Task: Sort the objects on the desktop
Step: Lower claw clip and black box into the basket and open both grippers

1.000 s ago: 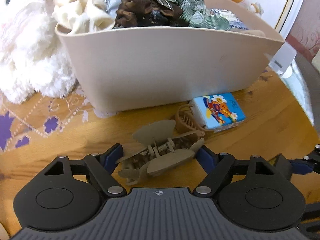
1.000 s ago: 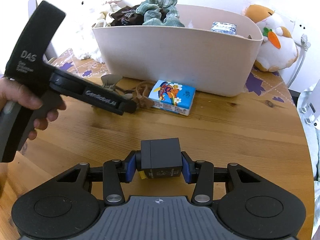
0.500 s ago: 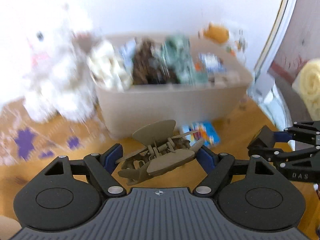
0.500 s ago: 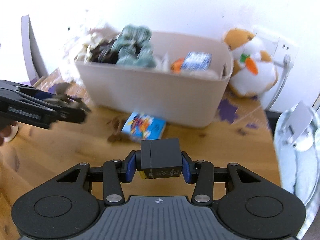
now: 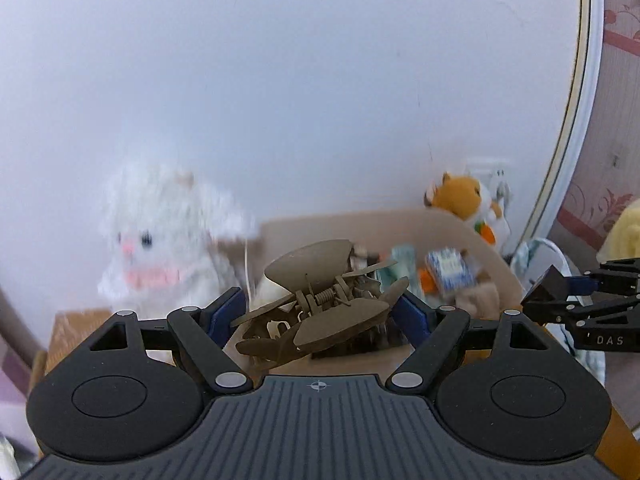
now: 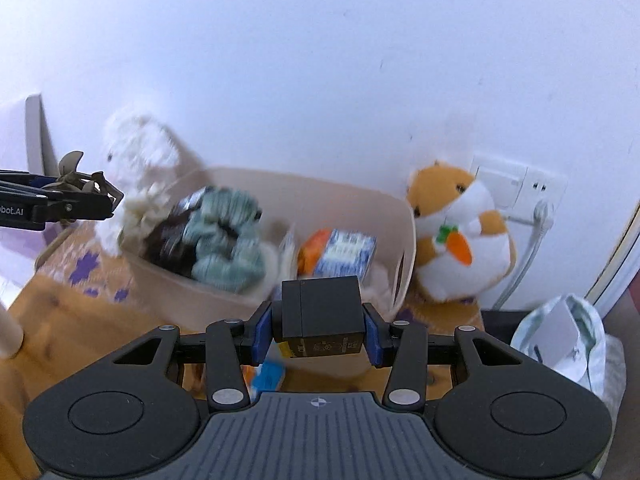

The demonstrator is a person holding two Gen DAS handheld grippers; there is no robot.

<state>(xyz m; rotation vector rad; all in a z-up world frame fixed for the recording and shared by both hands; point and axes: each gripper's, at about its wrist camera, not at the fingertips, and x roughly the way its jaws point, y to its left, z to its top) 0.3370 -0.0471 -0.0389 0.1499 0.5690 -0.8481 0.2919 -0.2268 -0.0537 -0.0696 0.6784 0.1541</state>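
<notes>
Gripping hair clip [image 5: 320, 308] and black box [image 6: 322, 312].

"DAS" on right hand-held gripper [image 5: 560, 294], "bot.AI" on left hand-held gripper [image 6: 102, 194]

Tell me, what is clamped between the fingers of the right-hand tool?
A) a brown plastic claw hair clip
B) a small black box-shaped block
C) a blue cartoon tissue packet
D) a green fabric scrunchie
B: the right gripper is shut on the small black box-shaped block, its blue pads pressing both sides.
</notes>
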